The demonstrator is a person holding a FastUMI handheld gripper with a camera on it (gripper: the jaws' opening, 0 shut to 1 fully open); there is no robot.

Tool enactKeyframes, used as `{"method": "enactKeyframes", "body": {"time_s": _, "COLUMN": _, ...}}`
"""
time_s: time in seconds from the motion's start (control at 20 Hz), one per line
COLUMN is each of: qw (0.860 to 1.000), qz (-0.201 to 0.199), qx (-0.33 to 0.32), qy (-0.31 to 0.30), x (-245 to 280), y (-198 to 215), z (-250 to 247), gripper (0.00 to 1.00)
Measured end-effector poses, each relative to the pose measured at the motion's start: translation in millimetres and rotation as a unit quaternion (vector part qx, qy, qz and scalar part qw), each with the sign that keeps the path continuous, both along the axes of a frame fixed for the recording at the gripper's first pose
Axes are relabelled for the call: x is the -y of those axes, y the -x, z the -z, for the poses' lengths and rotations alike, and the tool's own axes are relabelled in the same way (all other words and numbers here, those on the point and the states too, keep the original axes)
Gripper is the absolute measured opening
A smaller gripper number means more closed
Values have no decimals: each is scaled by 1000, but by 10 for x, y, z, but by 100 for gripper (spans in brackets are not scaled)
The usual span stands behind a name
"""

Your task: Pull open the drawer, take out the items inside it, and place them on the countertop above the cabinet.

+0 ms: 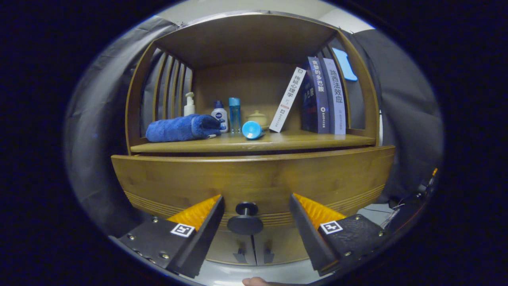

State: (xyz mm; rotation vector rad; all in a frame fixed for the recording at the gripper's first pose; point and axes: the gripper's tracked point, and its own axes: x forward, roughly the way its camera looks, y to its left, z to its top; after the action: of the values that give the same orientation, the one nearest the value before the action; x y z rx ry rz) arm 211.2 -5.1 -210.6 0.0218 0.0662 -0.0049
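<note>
A wooden cabinet faces me, its wide drawer front [254, 178] closed below the countertop shelf [278, 142]. The drawer's round black knob [245, 218] sits between my two fingers, with a clear gap on each side. My gripper [256, 200] is open, its tips close to the drawer front and touching nothing. What lies inside the drawer is hidden.
On the countertop lie a rolled blue towel [182, 128], a pump bottle [189, 104], a small white bottle [219, 115], a blue tube [234, 114], a tipped blue cup [251, 130], a small jar [258, 118] and three books [317, 95]. Two lower doors [254, 248] sit under the drawer.
</note>
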Motion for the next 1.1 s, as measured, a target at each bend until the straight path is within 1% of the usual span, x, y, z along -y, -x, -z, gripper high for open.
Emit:
{"method": "enactKeyframes", "body": {"time_s": 0.2, "qw": 1000, "qz": 1, "qx": 13, "qy": 4, "x": -12, "y": -208, "z": -3, "gripper": 99}}
{"method": "enactKeyframes", "body": {"time_s": 0.35, "qw": 1000, "qz": 3, "qx": 12, "qy": -7, "x": -3, "y": -310, "z": 11, "gripper": 99}}
{"method": "enactKeyframes", "body": {"time_s": 0.5, "qw": 1000, "qz": 9, "qx": 19, "qy": -3, "x": 3, "y": -306, "z": -24, "gripper": 97}}
{"method": "enactKeyframes", "body": {"time_s": 0.65, "qw": 1000, "qz": 6, "qx": 15, "qy": -5, "x": -6, "y": -341, "z": 1, "gripper": 96}}
{"method": "enactKeyframes", "body": {"time_s": 0.8, "qw": 1000, "qz": 5, "qx": 13, "qy": 20, "x": 3, "y": -335, "z": 25, "gripper": 96}}
{"method": "enactKeyframes", "body": {"time_s": 0.9, "qw": 1000, "qz": 4, "qx": 12, "qy": 8, "x": 0, "y": -330, "z": 25, "gripper": 97}}
{"method": "enactKeyframes", "body": {"time_s": 1.1, "qw": 999, "qz": 17, "qx": -36, "qy": -35, "x": 41, "y": -303, "z": 342, "gripper": 97}}
